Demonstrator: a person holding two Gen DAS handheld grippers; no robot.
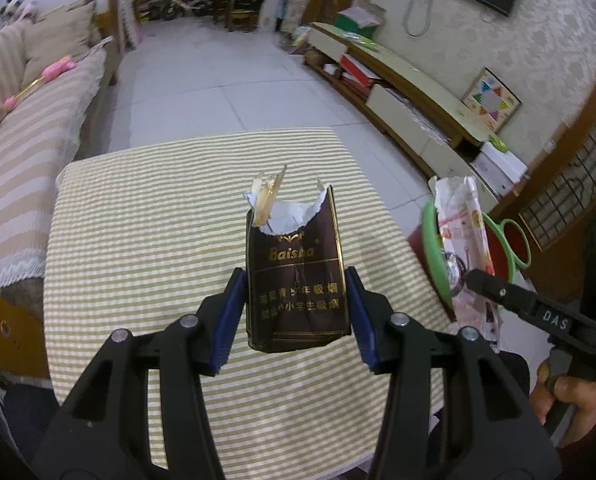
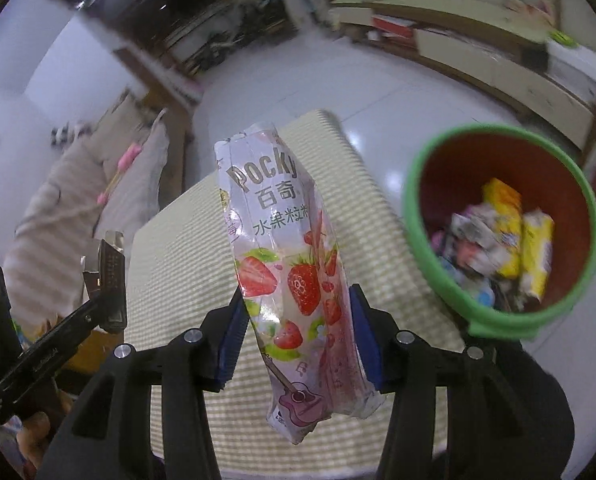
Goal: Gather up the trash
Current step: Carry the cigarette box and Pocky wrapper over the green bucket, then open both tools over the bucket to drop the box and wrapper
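Trash held up over a striped table: a brown cigarette pack (image 1: 298, 268) in the left gripper (image 1: 296, 312) and a pink Pocky wrapper (image 2: 294, 280) in the right gripper (image 2: 298, 332).

The torn-open pack stands upright between the left gripper's blue pads, clamped by both side edges, its lower end level with the pads. The wrapper, printed with strawberries, stands tilted between the right gripper's pads, which pinch its lower half; its top leans away, far above the jaws. Below both lies the table's striped cloth (image 1: 158, 208). To the right, just past the table's edge, a green-rimmed red bin (image 2: 414, 216) holds crumpled packets (image 2: 506, 240).
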